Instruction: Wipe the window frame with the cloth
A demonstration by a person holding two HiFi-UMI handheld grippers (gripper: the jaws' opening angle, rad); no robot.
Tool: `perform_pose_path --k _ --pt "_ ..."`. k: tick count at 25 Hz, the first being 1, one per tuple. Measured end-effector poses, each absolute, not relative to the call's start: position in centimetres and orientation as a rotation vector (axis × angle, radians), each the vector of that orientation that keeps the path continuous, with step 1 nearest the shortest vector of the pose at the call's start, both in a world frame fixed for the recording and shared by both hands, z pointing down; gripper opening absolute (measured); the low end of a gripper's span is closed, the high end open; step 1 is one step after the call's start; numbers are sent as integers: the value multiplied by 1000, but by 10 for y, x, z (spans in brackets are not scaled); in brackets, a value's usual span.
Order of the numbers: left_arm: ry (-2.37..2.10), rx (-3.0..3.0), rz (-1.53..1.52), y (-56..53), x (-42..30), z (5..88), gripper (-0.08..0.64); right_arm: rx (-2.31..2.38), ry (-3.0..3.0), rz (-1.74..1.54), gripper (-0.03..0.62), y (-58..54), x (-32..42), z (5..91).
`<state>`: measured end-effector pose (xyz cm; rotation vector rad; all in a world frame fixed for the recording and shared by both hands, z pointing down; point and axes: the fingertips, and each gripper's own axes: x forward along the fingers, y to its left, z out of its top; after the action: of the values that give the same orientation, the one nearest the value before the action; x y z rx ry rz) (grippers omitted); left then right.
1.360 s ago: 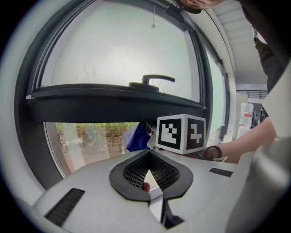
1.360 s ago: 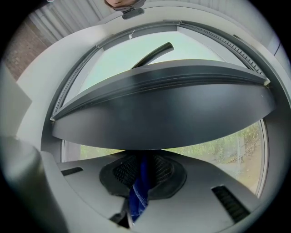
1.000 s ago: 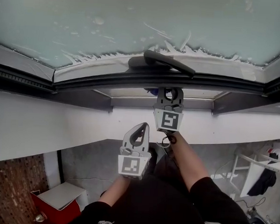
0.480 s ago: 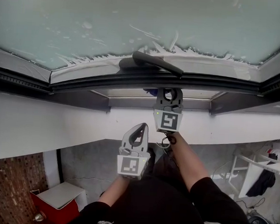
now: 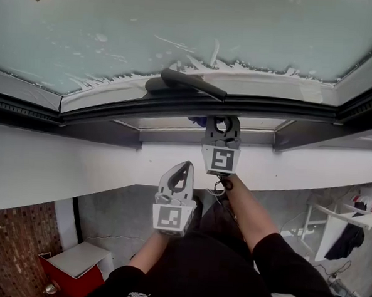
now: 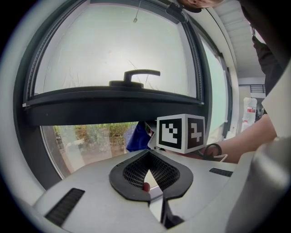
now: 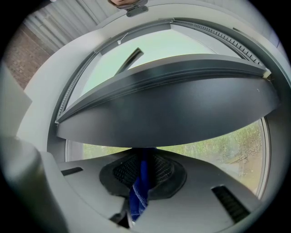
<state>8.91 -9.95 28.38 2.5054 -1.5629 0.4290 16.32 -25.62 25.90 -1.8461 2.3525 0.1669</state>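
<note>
- Clamps the blue cloth [image 7: 138, 195] in the right gripper [image 7: 143, 168], jaws pinched tight on the fold, a tuft of fabric poking past the tips.
- Holds that gripper [image 5: 222, 120] up under the dark window frame [image 5: 239, 107], just below the handle [image 5: 190, 83], with the cloth [image 5: 199, 120] at or very near the bar's underside; cannot tell whether it actually touches.
- Hangs the left gripper [image 5: 186, 168] lower, in front of the white sill [image 5: 78, 163] and well clear of the frame.
- Shows the left gripper [image 6: 148, 175] with jaws drawn together and gripping nothing, the blue cloth [image 6: 135, 136] visible beyond it.
- Judged as the wiping step, with the cloth set at the frame's lower edge.
- To do it well: press the fabric, not the hard jaw tips, against the bar; slide along its length in one even pass; hold the grip firm so the cloth does not pull loose; steer clear of the handle and of the smeared glass [image 5: 180, 31].
</note>
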Motion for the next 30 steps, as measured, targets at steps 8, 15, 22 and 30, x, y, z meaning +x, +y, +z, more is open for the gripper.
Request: perform_pose_path --k 8,15,22,30 --pt "-1550 2509 441 -99 105 285 3 -1849 2354 178 21 -255 180 258" --pt "-1516 2542 451 -98 123 285 4 -1870 2357 212 21 -254 199 259" --pt "-1497 2561 457 -97 139 285 5 -1877 2347 223 22 -253 215 258" --pt "-1481 2573 457 -98 155 284 5 -1908 2340 239 21 -251 237 258"
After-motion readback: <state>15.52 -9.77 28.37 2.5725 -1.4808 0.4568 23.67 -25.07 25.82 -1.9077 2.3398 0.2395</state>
